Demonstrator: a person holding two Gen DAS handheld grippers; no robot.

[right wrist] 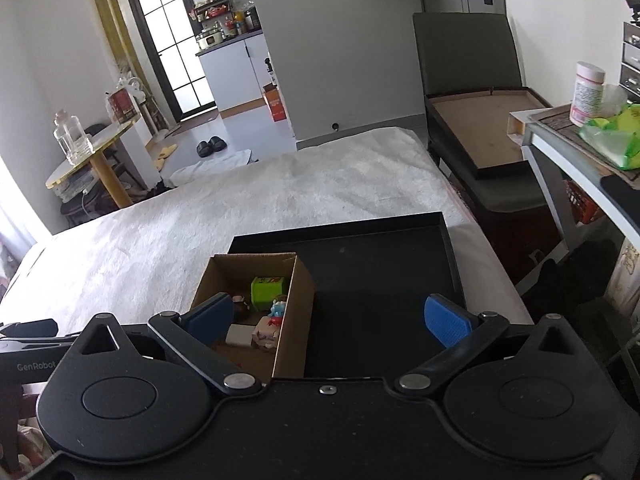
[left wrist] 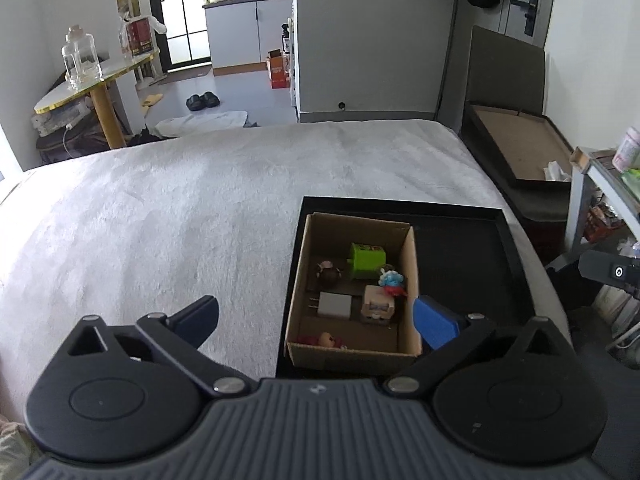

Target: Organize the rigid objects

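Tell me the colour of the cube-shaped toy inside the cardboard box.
Bright green toy cube, clearest in the left wrist view.

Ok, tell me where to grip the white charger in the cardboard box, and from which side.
Grip the white charger across its flat body, coming from above: the cardboard box walls block side approaches. Its prongs point left, so avoid that end; a toy crowds its right side.

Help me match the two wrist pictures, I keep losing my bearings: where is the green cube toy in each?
Left wrist view: green cube toy lies right of centre, at the far end inside the cardboard box.
Right wrist view: green cube toy lies left of centre, low.
Shared landmark: the black tray under the box.
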